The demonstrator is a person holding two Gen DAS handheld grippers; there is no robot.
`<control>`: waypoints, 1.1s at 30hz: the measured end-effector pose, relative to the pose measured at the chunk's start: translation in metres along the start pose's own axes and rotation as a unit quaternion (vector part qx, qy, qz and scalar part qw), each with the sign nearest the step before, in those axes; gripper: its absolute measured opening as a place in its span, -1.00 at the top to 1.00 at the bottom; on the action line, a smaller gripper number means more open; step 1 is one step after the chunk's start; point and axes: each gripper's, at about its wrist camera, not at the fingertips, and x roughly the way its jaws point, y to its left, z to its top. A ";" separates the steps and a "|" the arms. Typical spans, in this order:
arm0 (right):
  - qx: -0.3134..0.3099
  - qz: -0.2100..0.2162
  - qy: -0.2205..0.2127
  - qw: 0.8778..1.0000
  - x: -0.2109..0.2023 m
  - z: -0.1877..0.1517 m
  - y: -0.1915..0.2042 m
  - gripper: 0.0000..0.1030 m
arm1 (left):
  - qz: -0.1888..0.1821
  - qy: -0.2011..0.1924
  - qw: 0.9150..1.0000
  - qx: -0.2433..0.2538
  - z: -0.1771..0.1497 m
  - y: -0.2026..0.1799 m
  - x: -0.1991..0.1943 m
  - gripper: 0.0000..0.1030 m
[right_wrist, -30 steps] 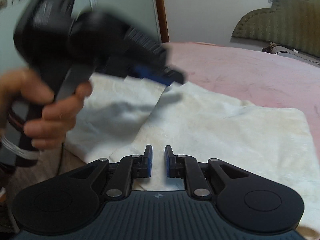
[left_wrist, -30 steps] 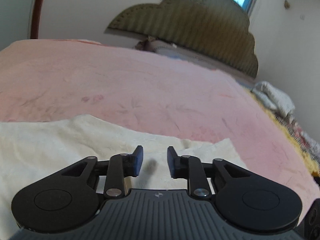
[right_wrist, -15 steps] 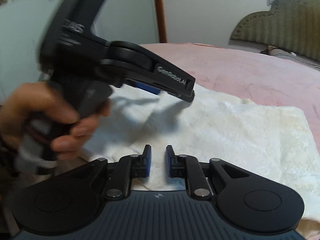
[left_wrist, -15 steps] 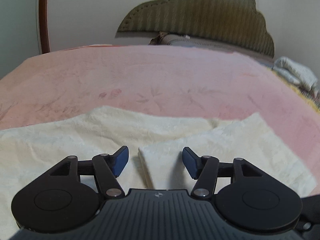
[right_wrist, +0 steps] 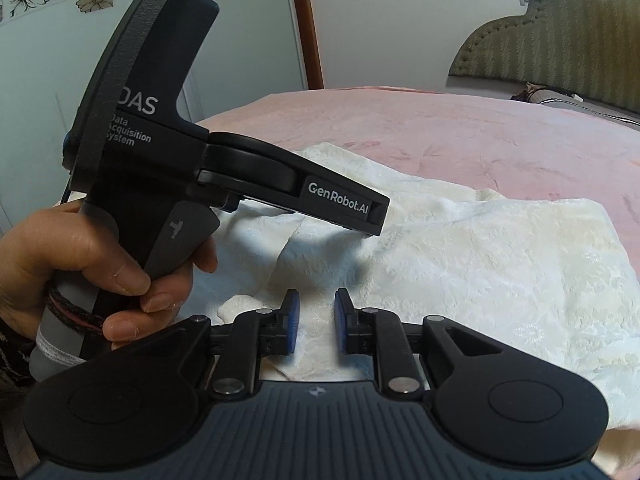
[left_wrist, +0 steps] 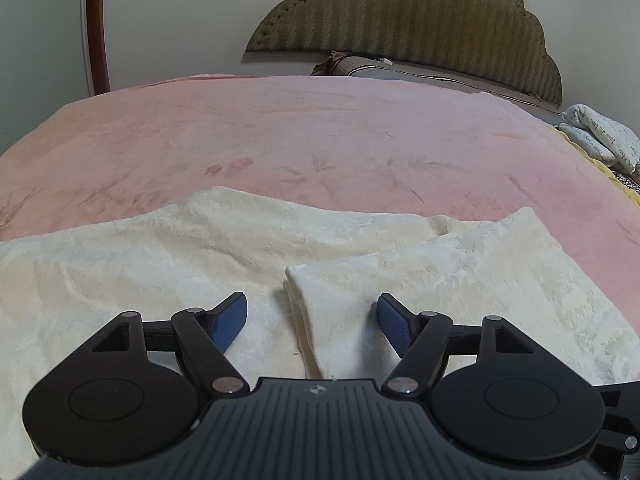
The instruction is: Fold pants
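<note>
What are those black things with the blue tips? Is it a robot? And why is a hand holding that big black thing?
It is not a robot. A person holds a grabbing tool in each hand, and each tool carries a camera looking out over its two fingers.

One picture comes from the left claw. Its blue-tipped fingers are spread wide, with nothing between them.

The other picture comes from the right claw. Its fingers are closer together, but they hold nothing either. In that picture you also see the person's left hand gripping the handle of the left tool.

Under both lie cream pants, partly folded, on a pink blanket covering a bed. The padded headboard stands at the far end.
</note>
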 end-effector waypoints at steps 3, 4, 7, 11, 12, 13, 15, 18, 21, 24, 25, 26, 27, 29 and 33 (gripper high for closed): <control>0.003 0.001 -0.003 1.000 -0.001 -0.001 -0.002 0.64 | 0.001 0.001 1.000 0.000 -0.001 0.002 -0.001 -0.49; 0.004 0.002 -0.004 1.000 -0.002 -0.001 -0.002 0.64 | 0.002 0.000 1.000 -0.001 -0.002 0.002 -0.002 -0.50; 0.007 0.003 -0.006 1.000 -0.003 -0.002 -0.004 0.63 | 0.007 -0.001 1.000 -0.004 -0.004 0.005 -0.003 -0.61; 0.011 0.006 -0.006 1.000 -0.005 -0.003 -0.007 0.63 | 0.010 -0.004 1.000 -0.009 -0.007 0.011 -0.006 -0.70; 0.011 0.006 -0.006 1.000 -0.005 -0.003 -0.008 0.62 | 0.010 -0.004 1.000 -0.010 -0.008 0.013 -0.007 -0.71; 0.010 0.005 -0.006 1.000 -0.005 -0.004 -0.007 0.62 | 0.011 -0.005 1.000 -0.011 -0.008 0.015 -0.008 -0.71; 0.005 0.000 -0.005 1.000 -0.004 -0.004 -0.005 0.62 | 0.012 -0.005 1.000 -0.014 -0.010 0.018 -0.010 -0.71; -0.003 -0.011 -0.004 1.000 -0.004 -0.003 0.000 0.58 | 0.012 -0.005 1.000 -0.019 -0.012 0.023 -0.014 -0.72; -0.012 -0.022 -0.003 1.000 -0.004 -0.002 0.005 0.50 | 0.013 -0.006 1.000 -0.021 -0.014 0.029 -0.018 -0.72; -0.026 -0.040 0.000 0.999 -0.004 0.000 0.011 0.32 | 0.014 -0.008 1.000 -0.023 -0.017 0.035 -0.023 -0.72; -0.031 -0.050 0.001 0.998 -0.004 0.001 0.013 0.20 | 0.015 -0.009 1.000 -0.024 -0.019 0.038 -0.025 -0.72; -0.034 -0.062 0.001 0.998 -0.005 0.003 0.015 0.16 | 0.016 -0.009 1.000 -0.024 -0.020 0.040 -0.027 -0.72; -0.036 -0.069 -0.001 0.997 -0.006 0.003 0.017 0.15 | 0.020 -0.010 0.999 -0.024 -0.021 0.042 -0.029 -0.71; -0.035 -0.068 -0.009 0.997 -0.008 0.004 0.022 0.15 | 0.030 -0.012 0.999 -0.022 -0.023 0.046 -0.032 -0.71; -0.035 -0.067 0.003 0.997 -0.003 0.005 0.025 0.14 | 0.042 -0.010 0.999 -0.033 -0.026 0.059 -0.036 -0.71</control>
